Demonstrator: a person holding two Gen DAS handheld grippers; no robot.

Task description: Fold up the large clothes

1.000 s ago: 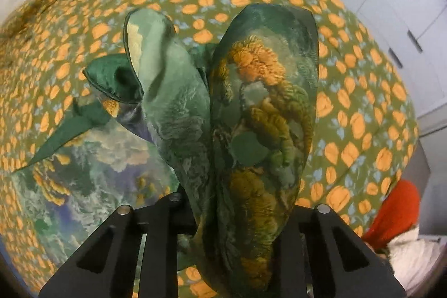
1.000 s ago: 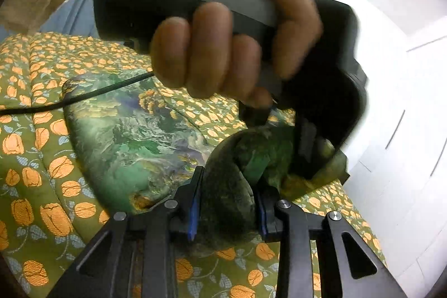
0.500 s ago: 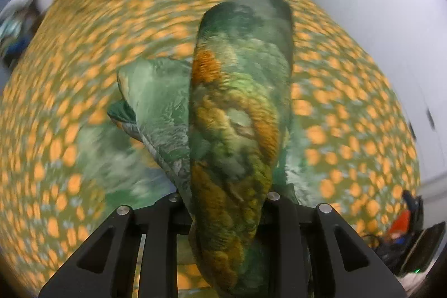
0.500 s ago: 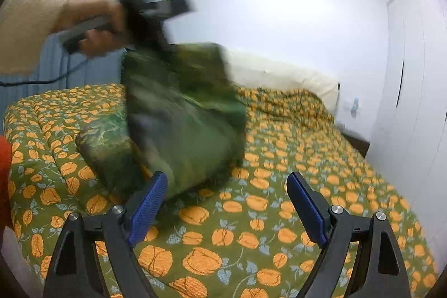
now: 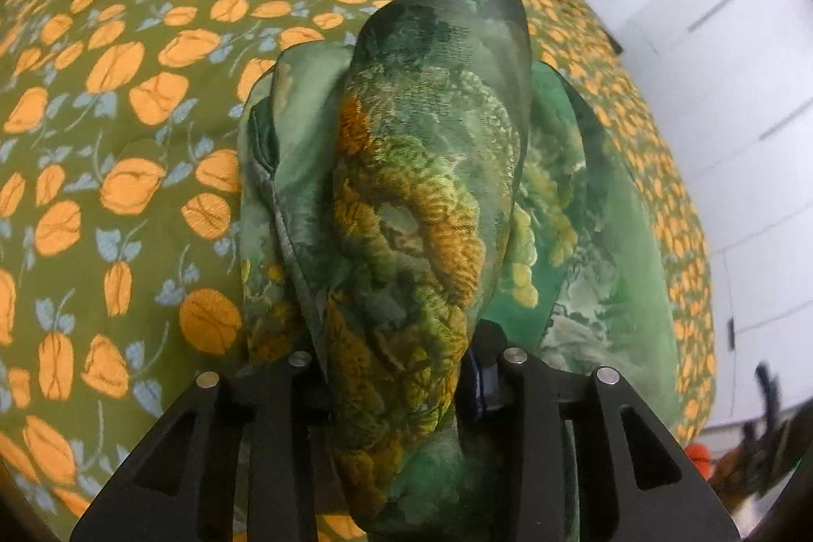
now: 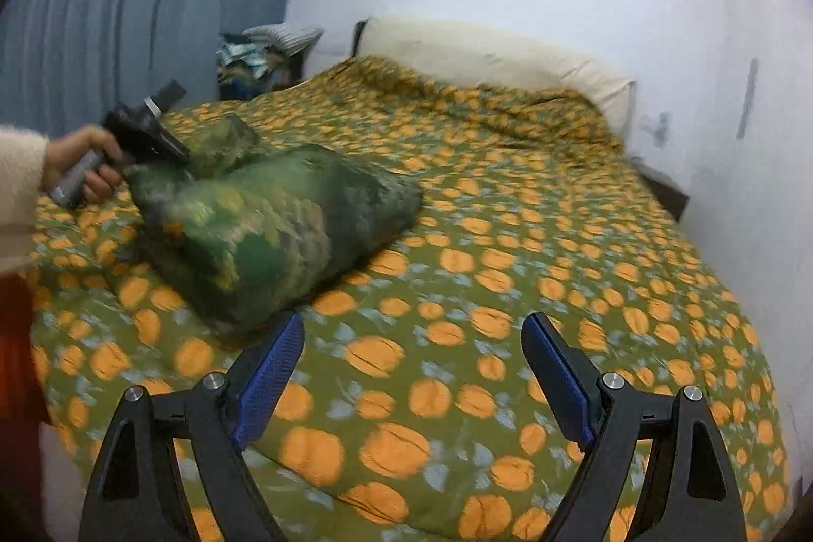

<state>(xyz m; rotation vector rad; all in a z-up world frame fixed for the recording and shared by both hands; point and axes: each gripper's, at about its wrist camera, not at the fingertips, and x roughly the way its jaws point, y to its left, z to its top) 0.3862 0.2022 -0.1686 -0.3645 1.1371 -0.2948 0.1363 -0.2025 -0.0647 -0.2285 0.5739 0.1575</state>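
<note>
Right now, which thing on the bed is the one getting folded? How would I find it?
Find the big bed with the olive bedspread covered in orange flowers. Near its left side lies a bunched dark green garment, pinched by the left tongs in a person's hand. It is the only cloth with a painted green-and-gold landscape, not orange flowers.

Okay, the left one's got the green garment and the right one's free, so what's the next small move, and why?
Probably bring the open right gripper over to the green garment's loose near edge. The left gripper is shut on a bunched fold, the rest lying rumpled on the floral bedspread, so a second grip would spread it.
</note>
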